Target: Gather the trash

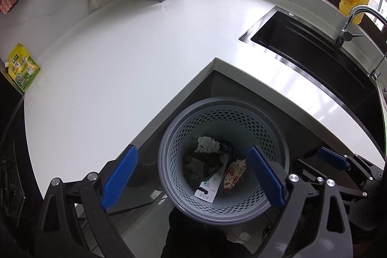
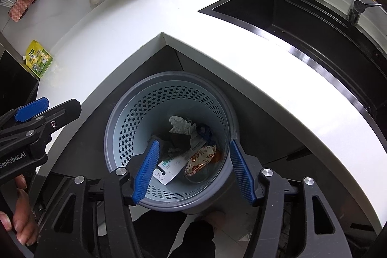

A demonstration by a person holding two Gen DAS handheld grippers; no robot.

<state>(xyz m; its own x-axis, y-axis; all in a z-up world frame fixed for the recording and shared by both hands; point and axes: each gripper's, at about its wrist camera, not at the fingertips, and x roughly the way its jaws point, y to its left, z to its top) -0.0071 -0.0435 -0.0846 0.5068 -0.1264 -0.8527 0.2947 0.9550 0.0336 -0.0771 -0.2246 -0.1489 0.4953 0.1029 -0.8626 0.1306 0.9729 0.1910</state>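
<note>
Both of my grippers hang tilted down over the perforated waste bin (image 1: 223, 156) on the floor. The left gripper (image 1: 193, 178) has its jaws wide with nothing between them; the right gripper (image 2: 194, 172) has its jaws apart, also empty. Crumpled paper (image 2: 180, 125), a card and a snack wrapper (image 2: 200, 158) lie inside. My worry is the yellow pouch (image 1: 23, 67) far off on the countertop (image 1: 145, 45): reaching across, I could clip the counter edge or mistake it for trash.

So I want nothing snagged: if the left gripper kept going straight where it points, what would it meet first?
Probably the trash in the perforated bin: the open left gripper aims into its mouth, likely reaching the crumpled paper.
</note>
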